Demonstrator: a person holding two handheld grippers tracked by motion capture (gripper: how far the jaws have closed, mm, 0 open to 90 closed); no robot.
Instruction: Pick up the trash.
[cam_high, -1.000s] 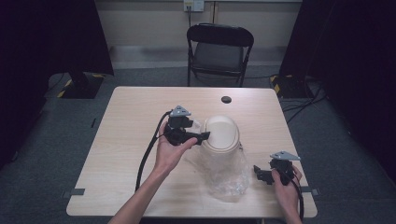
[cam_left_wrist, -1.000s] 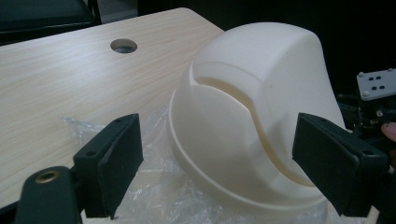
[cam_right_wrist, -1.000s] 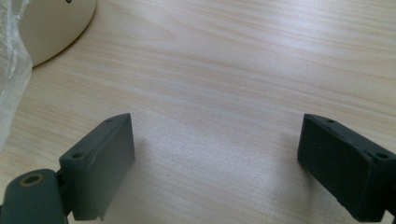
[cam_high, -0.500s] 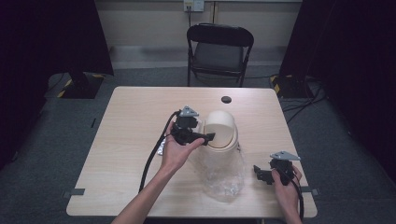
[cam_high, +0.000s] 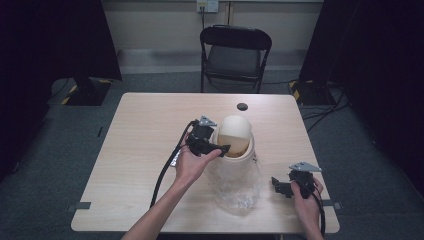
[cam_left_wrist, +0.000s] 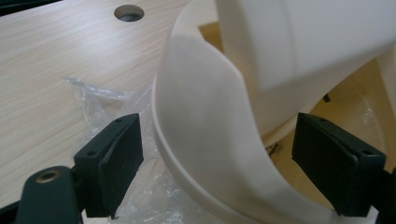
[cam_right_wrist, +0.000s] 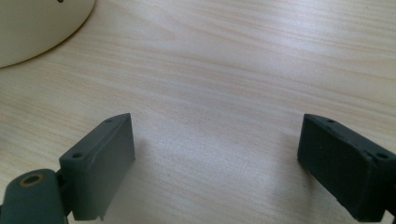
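Tipped further upright over the past second, the cream bin's (cam_high: 234, 152) swing lid (cam_high: 235, 131) now stands on edge at mid-surface (cam_high: 140, 135), its clear bag (cam_high: 235, 187) trailing toward the person. Left gripper (cam_left_wrist: 219, 154) straddles the rim, jaws wide, gripping nothing; right gripper (cam_right_wrist: 215, 163) hovers open nearby, empty. Next, seemingly, a pinch on rim or bag.

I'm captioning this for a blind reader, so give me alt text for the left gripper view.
The open left tongs straddle the curved rim of a cream plastic bin, whose swing lid is tipped up. Crinkled clear plastic bag lies beside it on the pale wooden table, which has a round hole.
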